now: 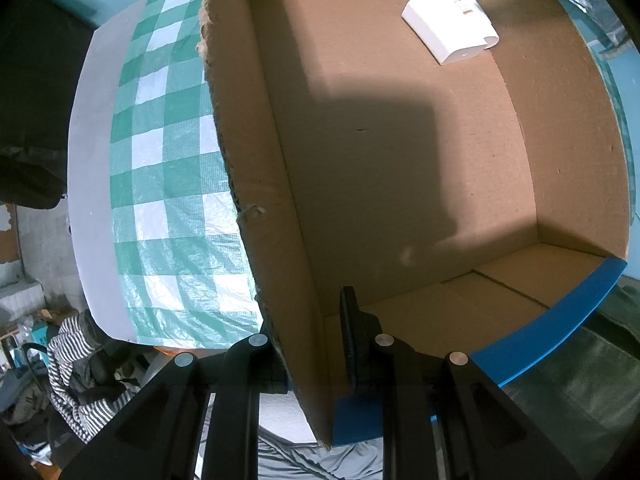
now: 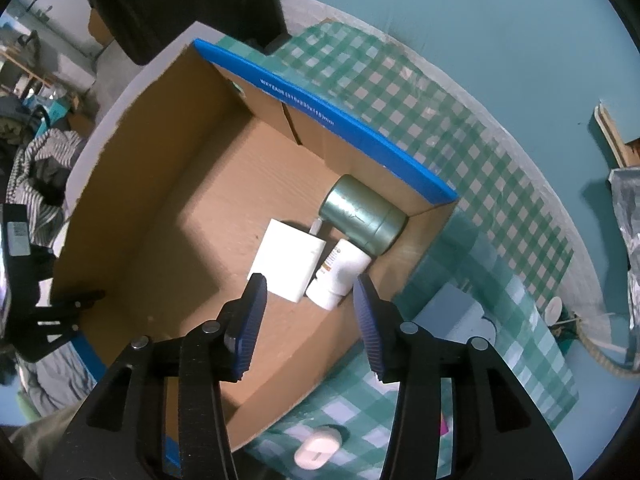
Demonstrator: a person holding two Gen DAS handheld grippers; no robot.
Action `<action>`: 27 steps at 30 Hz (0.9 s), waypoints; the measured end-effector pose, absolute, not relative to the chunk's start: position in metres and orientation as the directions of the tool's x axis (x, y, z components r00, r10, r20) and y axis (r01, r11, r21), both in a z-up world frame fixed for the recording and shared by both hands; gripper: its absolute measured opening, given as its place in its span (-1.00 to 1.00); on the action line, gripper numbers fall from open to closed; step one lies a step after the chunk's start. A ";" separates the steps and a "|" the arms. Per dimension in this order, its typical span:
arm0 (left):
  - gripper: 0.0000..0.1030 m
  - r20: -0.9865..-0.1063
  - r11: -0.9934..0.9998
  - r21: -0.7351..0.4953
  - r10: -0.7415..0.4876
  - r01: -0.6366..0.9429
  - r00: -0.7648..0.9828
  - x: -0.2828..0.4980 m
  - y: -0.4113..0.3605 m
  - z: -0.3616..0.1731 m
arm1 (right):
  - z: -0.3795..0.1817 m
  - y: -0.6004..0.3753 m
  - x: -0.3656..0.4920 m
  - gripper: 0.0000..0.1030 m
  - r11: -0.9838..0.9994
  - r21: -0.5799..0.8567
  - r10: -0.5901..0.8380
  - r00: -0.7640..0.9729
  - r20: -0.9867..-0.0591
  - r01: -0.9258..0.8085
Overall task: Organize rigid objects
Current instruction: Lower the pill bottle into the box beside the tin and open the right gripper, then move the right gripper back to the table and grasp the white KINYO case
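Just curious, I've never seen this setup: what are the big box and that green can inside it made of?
The box looks like plain brown corrugated cardboard: matte, with a ragged torn edge and blue-printed outer faces. The green can seems to be metal with a soft satin sheen, though coated plastic can't be ruled out.

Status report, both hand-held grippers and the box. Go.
Left hand-held gripper shut on cardboard box wall. Right hand-held gripper open, empty, above box. Green tin, white box, white tube inside. Nothing blocking.
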State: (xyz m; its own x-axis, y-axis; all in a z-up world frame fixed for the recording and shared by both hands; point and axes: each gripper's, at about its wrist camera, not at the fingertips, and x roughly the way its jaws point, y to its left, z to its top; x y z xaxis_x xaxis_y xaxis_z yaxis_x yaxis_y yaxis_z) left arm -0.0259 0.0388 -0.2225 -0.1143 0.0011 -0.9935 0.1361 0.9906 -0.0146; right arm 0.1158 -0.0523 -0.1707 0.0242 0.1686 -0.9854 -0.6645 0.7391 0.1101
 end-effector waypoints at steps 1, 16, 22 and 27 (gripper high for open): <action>-0.64 -0.993 0.991 -0.014 0.001 0.136 -0.114 -0.026 0.039 -0.222 | -0.168 -0.054 0.115 -0.13 0.740 0.110 0.172 0.029 -0.985 -0.664; -0.64 -0.994 0.990 -0.016 0.000 0.143 -0.107 -0.025 0.038 -0.222 | -0.130 -0.094 0.091 -0.06 0.775 0.096 0.190 0.086 -0.978 -0.624; -0.64 -0.994 0.990 -0.019 -0.003 0.143 -0.108 -0.026 0.038 -0.222 | -0.130 -0.113 0.077 -0.06 0.803 0.094 0.179 0.088 -0.980 -0.589; -0.64 -0.994 0.990 -0.028 -0.012 0.141 -0.110 -0.025 0.041 -0.222 | -0.142 -0.137 0.063 -0.05 0.840 0.129 0.190 0.064 -0.980 -0.527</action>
